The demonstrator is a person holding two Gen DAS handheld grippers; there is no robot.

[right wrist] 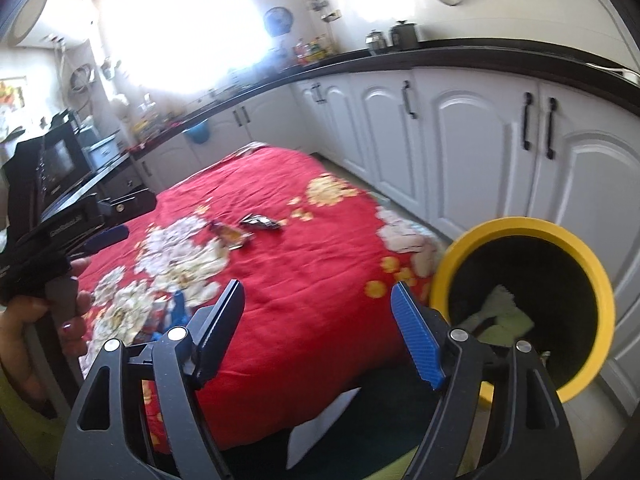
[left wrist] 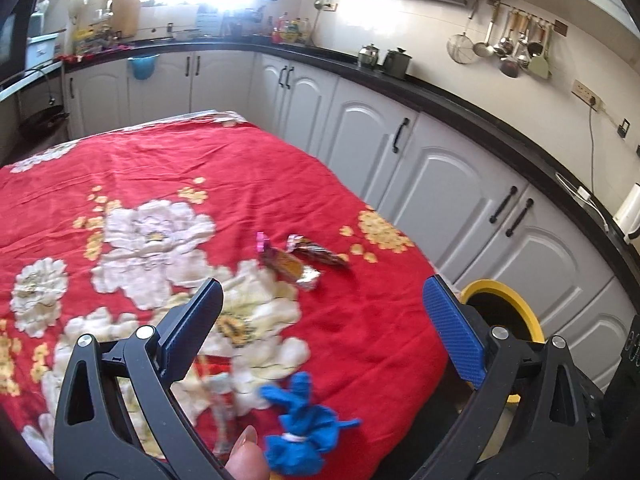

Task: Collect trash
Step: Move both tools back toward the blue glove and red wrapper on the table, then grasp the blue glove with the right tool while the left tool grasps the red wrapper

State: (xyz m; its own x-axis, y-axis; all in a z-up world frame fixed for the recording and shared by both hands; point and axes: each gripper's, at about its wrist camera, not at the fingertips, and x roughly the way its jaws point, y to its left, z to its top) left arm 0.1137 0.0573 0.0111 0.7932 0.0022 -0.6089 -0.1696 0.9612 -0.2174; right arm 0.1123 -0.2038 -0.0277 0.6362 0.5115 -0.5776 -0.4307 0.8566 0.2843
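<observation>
On the red floral tablecloth point(left wrist: 168, 168) lie two foil snack wrappers point(left wrist: 290, 264) point(left wrist: 320, 254) near the right side. A crumpled blue piece of trash point(left wrist: 300, 428) lies at the near edge. My left gripper point(left wrist: 324, 320) hovers open above the cloth, nothing between its blue pads. My right gripper point(right wrist: 320, 328) is open and empty too, over the table's near corner beside the yellow-rimmed bin point(right wrist: 520, 228). Pale green trash point(right wrist: 500, 312) lies in the bin. The right wrist view also shows both wrappers point(right wrist: 232, 236) point(right wrist: 260, 222) and the left gripper point(right wrist: 108, 236) in a hand.
White cabinets point(left wrist: 440, 184) under a black counter point(left wrist: 460, 100) run along the right, leaving a narrow floor strip by the table. The bin point(left wrist: 504, 296) stands at the table's right corner. A white sheet point(right wrist: 324, 428) lies on the floor. A black oven point(right wrist: 56, 160) stands at left.
</observation>
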